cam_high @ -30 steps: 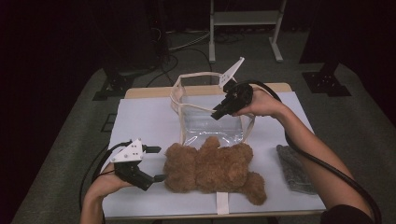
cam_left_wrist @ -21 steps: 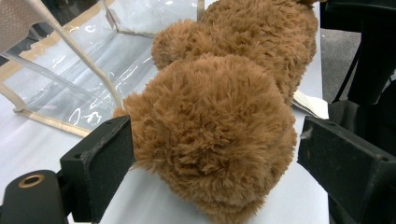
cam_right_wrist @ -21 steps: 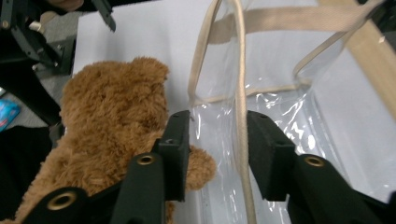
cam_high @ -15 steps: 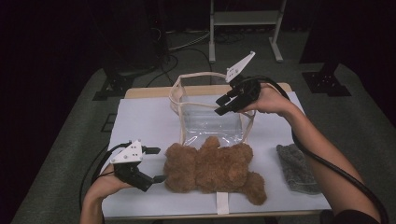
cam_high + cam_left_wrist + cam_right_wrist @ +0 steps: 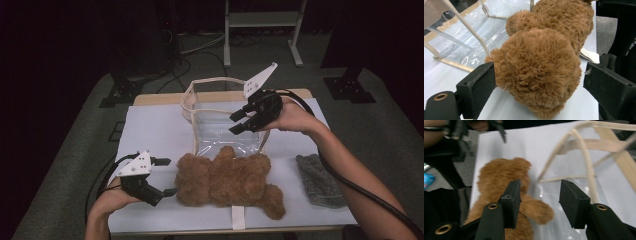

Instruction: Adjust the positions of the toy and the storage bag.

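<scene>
One fluffy brown teddy bear (image 5: 225, 181) lying flat; left tool (image 5: 166, 176) spread around head; right tool (image 5: 239, 121) spread, empty.

Both grippers' fingers (image 5: 238, 121) apart (right raised)

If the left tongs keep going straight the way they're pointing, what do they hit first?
Most likely the teddy bear. The left tongs are open around its furry head, which bulges between the jaws, so pushing on should press into the plush before the clear bag behind it.
</scene>
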The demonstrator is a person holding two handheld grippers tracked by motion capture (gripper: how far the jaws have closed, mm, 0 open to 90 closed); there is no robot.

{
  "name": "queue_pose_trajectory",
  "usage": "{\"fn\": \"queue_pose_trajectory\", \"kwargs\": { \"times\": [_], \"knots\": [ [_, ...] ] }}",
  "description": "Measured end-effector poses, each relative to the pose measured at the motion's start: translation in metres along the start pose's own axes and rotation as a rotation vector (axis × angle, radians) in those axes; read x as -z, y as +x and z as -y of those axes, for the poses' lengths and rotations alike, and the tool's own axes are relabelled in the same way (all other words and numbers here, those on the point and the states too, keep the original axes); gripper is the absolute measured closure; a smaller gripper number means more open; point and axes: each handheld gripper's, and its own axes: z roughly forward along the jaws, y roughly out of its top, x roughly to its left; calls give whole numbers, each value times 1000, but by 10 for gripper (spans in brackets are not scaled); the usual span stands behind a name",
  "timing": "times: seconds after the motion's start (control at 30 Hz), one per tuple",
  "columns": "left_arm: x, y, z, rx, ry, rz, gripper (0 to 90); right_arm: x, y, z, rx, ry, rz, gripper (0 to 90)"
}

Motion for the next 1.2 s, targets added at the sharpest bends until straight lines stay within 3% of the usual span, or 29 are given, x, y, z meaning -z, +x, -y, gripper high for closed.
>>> {"fn": "queue_pose_trajectory", "kwargs": {
  "times": [0.03,0.27,0.43,0.73,1.2],
  "knots": [
    [-1,0,0,1,3,2,97,-4,9,1,13,4,-15,470],
    [-2,-1,0,4,0,4,97,-20,34,7,38,28,-53,440],
    [-1,-2,-1,-1,2,4,97,-46,55,17,65,70,-79,412],
    [-1,-1,1,1,3,1,97,-81,60,35,46,133,-93,382],
    [-1,-1,2,11,4,4,97,-96,69,48,74,149,-44,298]
  ]
}}
